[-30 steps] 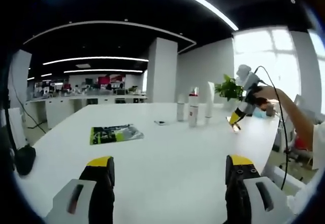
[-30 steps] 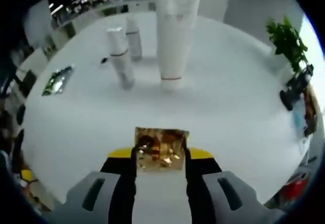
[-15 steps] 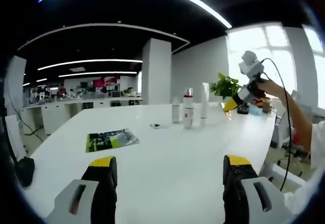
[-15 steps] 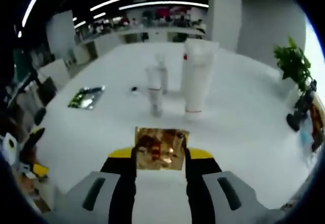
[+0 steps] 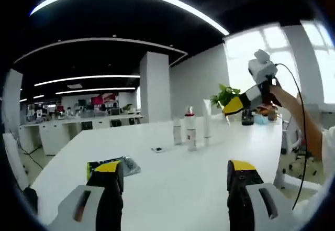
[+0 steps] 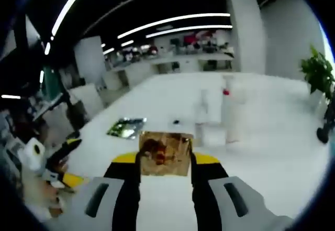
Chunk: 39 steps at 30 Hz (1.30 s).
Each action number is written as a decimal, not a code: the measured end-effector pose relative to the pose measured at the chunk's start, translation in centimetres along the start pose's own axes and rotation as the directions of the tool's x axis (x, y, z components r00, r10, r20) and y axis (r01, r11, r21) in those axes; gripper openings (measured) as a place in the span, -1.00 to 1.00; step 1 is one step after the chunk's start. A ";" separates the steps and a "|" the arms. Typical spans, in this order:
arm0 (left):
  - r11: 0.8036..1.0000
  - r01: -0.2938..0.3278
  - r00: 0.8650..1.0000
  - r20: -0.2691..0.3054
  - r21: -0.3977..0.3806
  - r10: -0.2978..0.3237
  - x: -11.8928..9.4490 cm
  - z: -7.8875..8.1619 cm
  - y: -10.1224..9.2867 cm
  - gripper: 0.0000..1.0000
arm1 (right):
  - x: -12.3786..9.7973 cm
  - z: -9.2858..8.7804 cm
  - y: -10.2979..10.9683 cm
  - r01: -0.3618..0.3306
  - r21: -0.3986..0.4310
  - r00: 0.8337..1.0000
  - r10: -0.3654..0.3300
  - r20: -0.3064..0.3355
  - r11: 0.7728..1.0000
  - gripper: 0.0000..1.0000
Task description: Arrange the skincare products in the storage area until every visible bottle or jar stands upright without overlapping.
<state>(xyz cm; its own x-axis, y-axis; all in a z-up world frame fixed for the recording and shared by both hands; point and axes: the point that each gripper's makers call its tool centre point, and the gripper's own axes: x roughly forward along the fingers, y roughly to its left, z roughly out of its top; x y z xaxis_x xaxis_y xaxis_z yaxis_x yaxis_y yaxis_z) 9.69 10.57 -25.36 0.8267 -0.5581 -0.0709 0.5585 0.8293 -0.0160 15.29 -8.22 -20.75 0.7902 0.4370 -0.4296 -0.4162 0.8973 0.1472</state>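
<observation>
Three skincare items stand upright in a cluster at the far middle of the white table [image 5: 172, 189]: a small bottle [image 5: 177, 130], a red-capped bottle [image 5: 190, 131] and a tall white tube [image 5: 207, 118]. In the right gripper view they are blurred: the bottles [image 6: 209, 113] and the tube [image 6: 233, 105]. My right gripper [image 6: 165, 157] is shut on a shiny gold packet [image 6: 165, 151], held in the air above the table. In the left gripper view the right gripper [image 5: 229, 109] hangs high, right of the tube. My left gripper [image 5: 175, 174] is open over the near table, holding nothing.
A green-black sachet [image 5: 128, 164] lies flat on the table, partly behind my left jaw, and shows again as the sachet [image 6: 125, 128]. A small dark item [image 5: 157, 149] lies near the bottles. A potted plant [image 5: 225, 96] stands beyond the table. A person's hand [image 5: 272, 97] holds the right gripper.
The right gripper has lifted up and back from the bottles with the gold packet still in it. Both views have tilted upward. The standing items have not moved.
</observation>
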 end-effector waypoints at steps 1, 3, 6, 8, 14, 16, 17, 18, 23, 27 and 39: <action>1.000 0.011 1.000 0.022 0.014 -0.011 0.5 0.7 -0.3 0.68 | 0.1 0.0 0.7 -0.031 0.020 1.000 0.031 0.000 0.999 -0.27; 0.997 0.050 0.995 0.088 0.058 -0.055 1.5 2.4 -1.3 0.65 | 0.3 0.2 1.4 -0.072 0.035 0.997 0.072 0.019 0.997 -0.27; 0.985 0.125 0.973 0.179 0.116 -0.144 2.7 4.8 -3.7 0.39 | 0.4 1.2 2.2 -0.131 0.087 0.990 0.126 0.061 0.988 -0.27; 0.973 0.200 0.954 0.206 0.115 -0.220 3.5 6.0 -5.6 0.27 | 0.4 1.9 2.5 -0.158 0.104 0.984 0.148 0.099 0.982 -0.27; 0.960 0.267 0.936 0.215 0.083 -0.279 5.6 7.7 -7.3 0.26 | 0.2 3.5 3.2 -0.218 0.137 0.966 0.194 0.169 0.966 -0.27; 0.958 0.275 0.941 0.182 0.082 -0.285 6.9 7.2 -7.4 0.19 | -0.2 4.3 3.7 -0.254 0.143 0.950 0.219 0.223 0.957 -0.27; 0.955 0.283 0.940 0.171 0.085 -0.294 7.2 6.9 -7.6 0.14 | -0.2 4.5 3.8 -0.268 0.144 0.944 0.230 0.235 0.953 -0.27; 0.953 0.290 0.940 0.165 0.083 -0.300 7.5 6.8 -7.7 0.10 | -0.2 4.4 4.0 -0.283 0.151 0.941 0.243 0.236 0.947 -0.27; 0.947 0.320 0.923 0.216 0.030 -0.319 8.6 6.8 -7.8 -0.22 | 0.1 4.5 4.7 -0.330 0.152 0.917 0.278 0.287 0.932 -0.27; 0.944 0.330 0.919 0.225 0.015 -0.325 9.2 6.8 -7.6 -0.48 | 0.6 4.2 5.6 -0.375 0.170 0.899 0.312 0.307 0.912 -0.27; 0.941 0.332 0.923 0.183 0.059 -0.337 10.0 6.3 -7.0 -1.00 | 1.7 2.9 5.7 -0.389 0.164 0.901 0.338 0.273 0.906 -0.24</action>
<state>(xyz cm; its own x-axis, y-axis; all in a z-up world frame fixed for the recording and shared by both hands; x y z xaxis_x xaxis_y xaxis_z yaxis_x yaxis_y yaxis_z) 14.50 -0.96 -19.65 0.5876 -0.7998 0.1228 0.8043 0.5939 0.0200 15.56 -2.21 -18.02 0.6938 0.7139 -0.0944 -0.6114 0.6533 0.4466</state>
